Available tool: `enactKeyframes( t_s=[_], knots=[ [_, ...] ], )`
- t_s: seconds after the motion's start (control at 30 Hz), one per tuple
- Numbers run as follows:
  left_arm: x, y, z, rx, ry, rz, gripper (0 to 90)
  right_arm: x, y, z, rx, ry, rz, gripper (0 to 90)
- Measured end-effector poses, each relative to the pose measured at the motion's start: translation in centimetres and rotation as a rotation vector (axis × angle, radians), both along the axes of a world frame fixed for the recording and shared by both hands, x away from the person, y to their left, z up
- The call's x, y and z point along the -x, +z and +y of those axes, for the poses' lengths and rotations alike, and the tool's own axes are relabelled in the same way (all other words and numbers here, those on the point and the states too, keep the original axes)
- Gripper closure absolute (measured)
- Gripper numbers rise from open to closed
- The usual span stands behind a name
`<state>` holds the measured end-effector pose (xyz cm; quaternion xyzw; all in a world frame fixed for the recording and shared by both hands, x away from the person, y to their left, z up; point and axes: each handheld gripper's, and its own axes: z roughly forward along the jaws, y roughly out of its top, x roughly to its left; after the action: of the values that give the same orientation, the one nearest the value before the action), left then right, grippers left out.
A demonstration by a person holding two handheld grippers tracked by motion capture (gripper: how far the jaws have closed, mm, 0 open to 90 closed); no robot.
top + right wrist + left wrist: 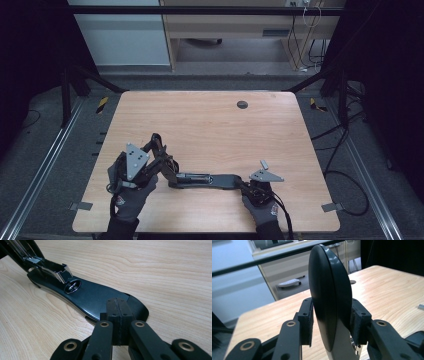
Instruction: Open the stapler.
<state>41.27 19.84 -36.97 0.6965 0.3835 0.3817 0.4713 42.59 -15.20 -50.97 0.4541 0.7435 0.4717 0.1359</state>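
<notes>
Black stapler near table front edge; left gripper jaws clamp lid, right gripper jaws closed, pressing base.

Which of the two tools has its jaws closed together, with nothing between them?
The right tool: its pads meet, pressing on the stapler base. The left tool grips the raised stapler top.

A pale wooden counter with a dark round grommet hole near its far edge. Behind it stands a light cabinet; cables hang beside it, perhaps from a socket.
</notes>
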Motion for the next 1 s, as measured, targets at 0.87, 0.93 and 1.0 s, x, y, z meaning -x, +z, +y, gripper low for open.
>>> enactKeyframes(
  t_s=[0.87, 0.93, 1.0],
  knots=[
    [-0.3, -2.5, 6.3, 0.246, 0.055, 0.084, 58.6, 0.0, 0.0, 0.0, -0.001, 0.002, 0.000, 90.0],
    [-0.3, -2.7, 6.6, 0.262, 0.059, 0.085, 58.6, 0.0, 0.0, 0.0, -0.001, 0.002, 0.000, 90.0],
    [-0.3, -3.0, 7.0, 0.277, 0.062, 0.091, 58.5, 0.0, 0.0, 0.0, -0.001, 0.002, 0.001, 90.0]
  ],
)
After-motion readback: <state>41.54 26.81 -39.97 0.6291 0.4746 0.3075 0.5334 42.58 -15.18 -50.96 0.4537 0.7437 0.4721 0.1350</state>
